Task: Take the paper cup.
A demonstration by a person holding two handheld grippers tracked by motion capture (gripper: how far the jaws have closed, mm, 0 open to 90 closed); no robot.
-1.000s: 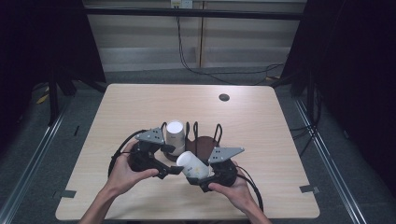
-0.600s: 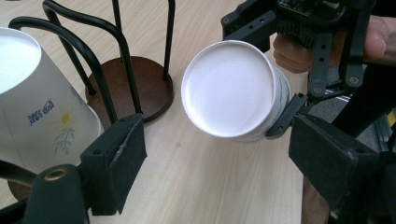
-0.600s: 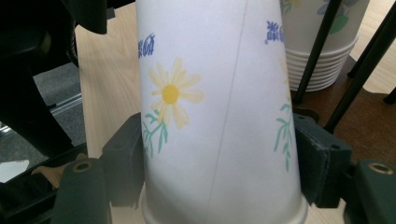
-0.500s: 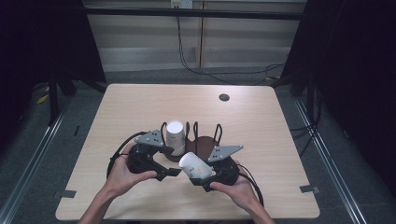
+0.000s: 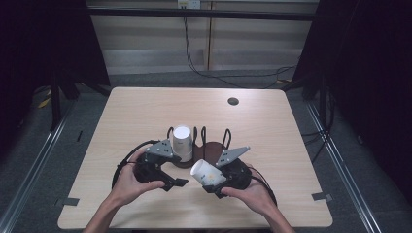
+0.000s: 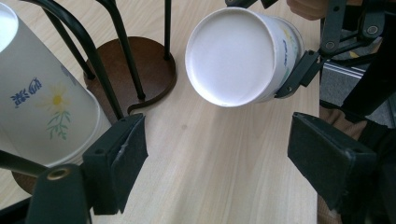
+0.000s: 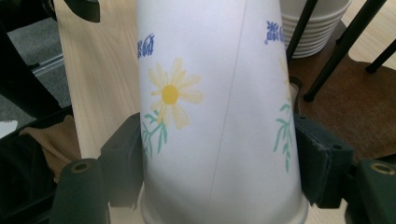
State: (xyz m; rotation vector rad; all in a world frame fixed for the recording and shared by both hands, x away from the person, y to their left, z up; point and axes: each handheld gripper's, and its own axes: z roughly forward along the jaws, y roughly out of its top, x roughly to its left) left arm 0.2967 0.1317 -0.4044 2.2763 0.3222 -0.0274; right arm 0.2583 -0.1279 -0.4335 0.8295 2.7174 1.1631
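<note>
In the lower middle of the high view the right gripper [image 5: 210,180] clenches a paper cup [image 5: 206,173] just off the stack [image 5: 182,141] in the wire rack [image 5: 212,145], while the left gripper [image 5: 176,175], its jaws just closing slightly on nothing, waits released; next, I judge, comes setting the cup on the counter [image 5: 272,131].

Even overhead light brightens the desk [image 5: 145,121] while its surroundings sink into darkness; shadows stay soft, and the close paper cup [image 7: 219,112] looks slightly blurred.
</note>
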